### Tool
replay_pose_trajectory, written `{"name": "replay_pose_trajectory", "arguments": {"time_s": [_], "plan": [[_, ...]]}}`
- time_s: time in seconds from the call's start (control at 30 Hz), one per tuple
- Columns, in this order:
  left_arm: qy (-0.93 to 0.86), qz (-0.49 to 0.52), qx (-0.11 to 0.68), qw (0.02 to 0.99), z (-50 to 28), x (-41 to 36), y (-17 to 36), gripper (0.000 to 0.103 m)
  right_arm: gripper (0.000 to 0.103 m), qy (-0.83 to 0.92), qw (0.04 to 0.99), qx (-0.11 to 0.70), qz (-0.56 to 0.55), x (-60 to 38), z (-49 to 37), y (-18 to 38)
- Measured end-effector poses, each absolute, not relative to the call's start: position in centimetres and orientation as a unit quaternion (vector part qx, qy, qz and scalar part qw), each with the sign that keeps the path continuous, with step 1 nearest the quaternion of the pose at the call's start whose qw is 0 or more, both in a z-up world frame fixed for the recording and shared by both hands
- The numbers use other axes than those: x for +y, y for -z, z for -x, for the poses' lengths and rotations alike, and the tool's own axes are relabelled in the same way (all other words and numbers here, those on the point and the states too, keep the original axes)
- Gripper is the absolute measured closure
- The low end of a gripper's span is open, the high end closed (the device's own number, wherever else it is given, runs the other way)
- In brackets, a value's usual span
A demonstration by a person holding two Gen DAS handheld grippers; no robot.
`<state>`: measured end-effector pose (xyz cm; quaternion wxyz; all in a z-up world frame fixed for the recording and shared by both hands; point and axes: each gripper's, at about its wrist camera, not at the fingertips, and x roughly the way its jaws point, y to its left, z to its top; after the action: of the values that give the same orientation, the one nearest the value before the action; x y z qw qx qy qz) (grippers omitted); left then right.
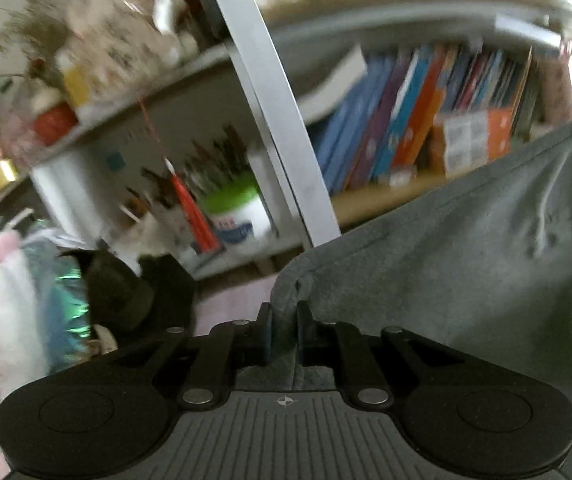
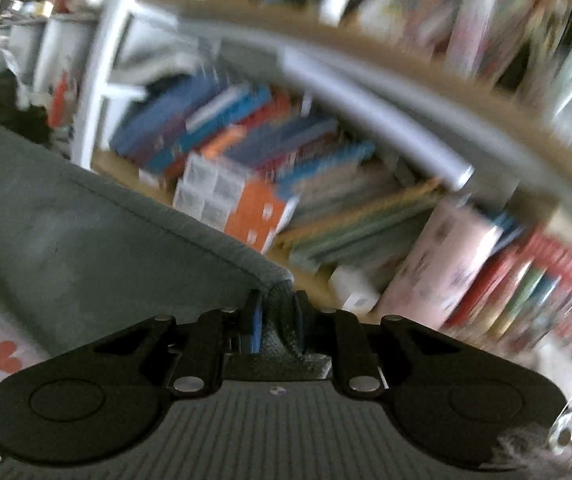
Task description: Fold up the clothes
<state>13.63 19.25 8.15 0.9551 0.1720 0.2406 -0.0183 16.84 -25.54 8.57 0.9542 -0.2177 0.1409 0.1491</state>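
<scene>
— Left wrist view: what between the fingers?
— Left gripper [image 1: 284,334] closed on a corner of the grey cloth [image 1: 466,248]. Fabric pinched tight between both pads, hem bunched just above them.
— And where the rest of the cloth?
— Spread up and to the right of the gripper, raised in front of the bookshelf [image 1: 406,12]. Covers the lower right part of the shelf; books [image 1: 414,120] visible above its edge. White post [image 1: 278,112] just left of the cloth.
— Right wrist view?
— Right gripper [image 2: 278,328] also clamped on a corner of the cloth [image 2: 86,216]. Edge stretched from the pads up to the left, taut and straight.
— Beside the cloth there?
— Books [image 2: 246,160] behind it, very blurred. Below the cloth, at lower left, white fabric with red hearts [image 2: 2,356]. Cannot tell more about it.
— Left of the post, in the left view?
— Red tassel [image 1: 196,212] hanging, white jar with green lid [image 1: 238,212] near it.
</scene>
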Motion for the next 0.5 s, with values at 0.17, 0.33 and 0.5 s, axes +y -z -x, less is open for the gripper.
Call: {"name": "replay_pose_trajectory", "arguments": {"time_s": [0.17, 0.33, 0.5], "plan": [[0.022, -0.155, 0.193, 0.969, -6.4, 19.2, -9.3, 0.092, 0.089, -0.142, 0.958, 0.075, 0.238, -27.2, -9.2, -9.1], [0.028, -0.159, 0.195, 0.967, 0.4, 19.2, -8.0, 0.092, 0.088, -0.201, 0.936, 0.063, 0.281, -29.4, -0.1, -6.8], [0.051, -0.136, 0.223, 0.964, 4.9, 19.4, -5.9, 0.085, 0.087, -0.256, 0.903, 0.147, 0.311, -31.1, 5.8, -3.6]]}}
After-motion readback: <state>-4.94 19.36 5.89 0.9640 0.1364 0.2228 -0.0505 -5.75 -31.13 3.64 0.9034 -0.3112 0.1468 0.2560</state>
